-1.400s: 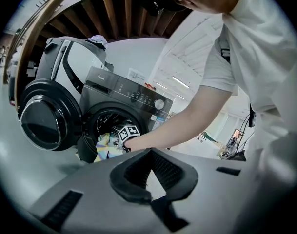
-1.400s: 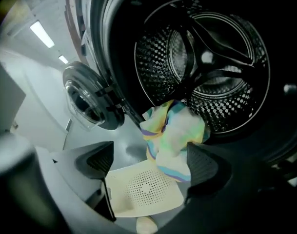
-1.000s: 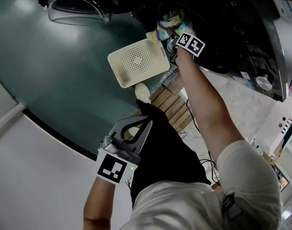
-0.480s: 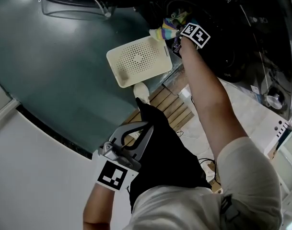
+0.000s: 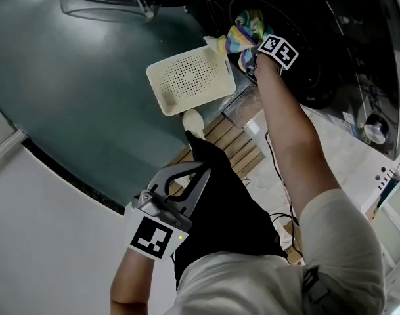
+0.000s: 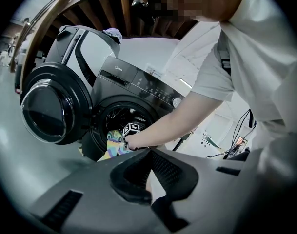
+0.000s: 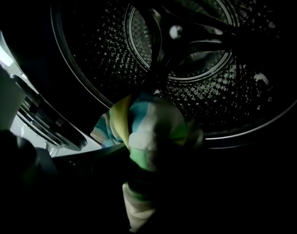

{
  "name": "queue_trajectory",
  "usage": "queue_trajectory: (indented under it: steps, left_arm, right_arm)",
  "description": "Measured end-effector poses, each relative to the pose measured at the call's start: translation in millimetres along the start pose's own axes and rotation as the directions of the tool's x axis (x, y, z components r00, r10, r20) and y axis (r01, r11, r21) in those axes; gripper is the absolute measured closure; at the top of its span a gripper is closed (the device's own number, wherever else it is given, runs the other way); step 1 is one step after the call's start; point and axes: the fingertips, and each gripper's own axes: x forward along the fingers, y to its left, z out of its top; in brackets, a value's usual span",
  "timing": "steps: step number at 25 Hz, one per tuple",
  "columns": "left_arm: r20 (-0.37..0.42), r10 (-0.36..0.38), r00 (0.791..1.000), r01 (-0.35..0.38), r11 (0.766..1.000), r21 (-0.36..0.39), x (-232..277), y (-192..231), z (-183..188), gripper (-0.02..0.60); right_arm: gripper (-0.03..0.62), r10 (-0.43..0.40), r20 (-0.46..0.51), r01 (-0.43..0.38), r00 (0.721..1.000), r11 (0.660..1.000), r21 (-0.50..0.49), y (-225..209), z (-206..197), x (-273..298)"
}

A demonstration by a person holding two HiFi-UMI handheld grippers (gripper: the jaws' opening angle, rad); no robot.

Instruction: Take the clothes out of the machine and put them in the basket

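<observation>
My right tongs [image 5: 254, 52] have just closed, pinching the cloth [image 5: 242, 35] in the drum [image 7: 197, 57]; a shallow bite could slip before the basket [image 5: 186, 77]. Left tongs [image 5: 198, 170] pressed together, empty

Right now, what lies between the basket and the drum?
The striped cloth, at the drum's mouth just beyond the basket. The right gripper's jaws have just closed on it. The head view shows this best.

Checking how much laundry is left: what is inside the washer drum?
One striped cloth at the mouth of the drum; behind it bare perforated metal wall. The floor beneath the cloth is dark and covered; more could lie there.
</observation>
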Motion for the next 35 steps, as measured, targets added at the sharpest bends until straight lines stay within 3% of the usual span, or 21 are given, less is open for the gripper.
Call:
queue_trajectory:
  steps: [8,16,25,35]
  left_arm:
    - [0.037,0.011,0.999,-0.012,0.999,0.035,-26.7,-36.7,5.1,0.584]
    - [0.073,0.019,0.997,-0.023,0.999,0.047,-57.6,-90.2,5.4,0.584]
    - [0.135,0.037,0.990,-0.038,0.999,0.005,-91.6,-146.8,0.4,0.584]
    - [0.166,0.081,0.983,-0.078,0.997,-0.024,-126.1,-183.5,-26.0,0.584]
  right_arm:
    - [0.444,0.065,0.097,-0.057,0.993,0.994,-0.090,19.4,16.0,-69.5]
    - [0.445,0.162,0.152,-0.124,0.975,0.965,-0.232,46.8,26.3,-163.5]
    - [0.444,0.313,0.118,-0.234,0.942,0.868,-0.438,92.3,9.5,-273.7]
    - [0.444,0.499,0.052,-0.380,0.865,0.720,-0.581,161.4,-25.1,-378.8]
